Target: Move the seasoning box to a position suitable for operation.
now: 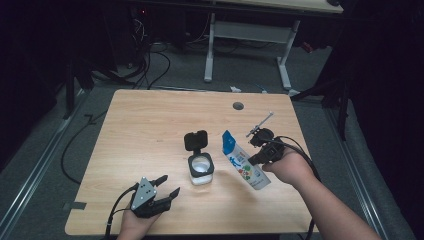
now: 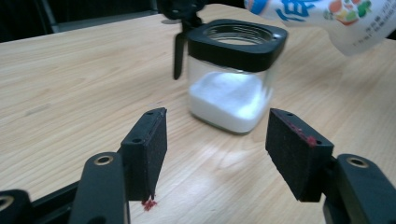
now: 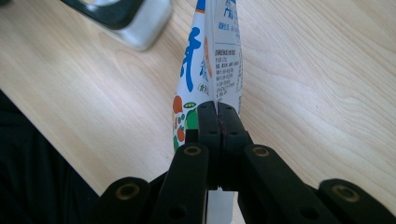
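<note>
I take the square clear glass jar with the black collar (image 1: pixel 201 170) as my landmark; it stands near the middle of the light wooden table (image 1: pixel 145 130), and its black hinged lid (image 1: pixel 195 140) is thrown back on the far side, so the mouth is free. White powder (image 2: pixel 229 100) fills only the lower part of the jar. To the right of the jar, the right gripper (image 3: pixel 217 116) is clenched on the white and blue printed plastic pouch (image 1: pixel 243 161); its jaws pinch the flat seam close to the bottom end. I think it grasps there so that the blue top corner, which points up and toward the jar, can be tipped over the mouth for pouring. The pouch is lifted and leaning, just beside the jar but not touching it. In front of the jar and to its left, the left gripper (image 2: pixel 217 154) is released, with nothing between its pads. Its jaws are aimed at the jar, probably to hold it steady during pouring.
</note>
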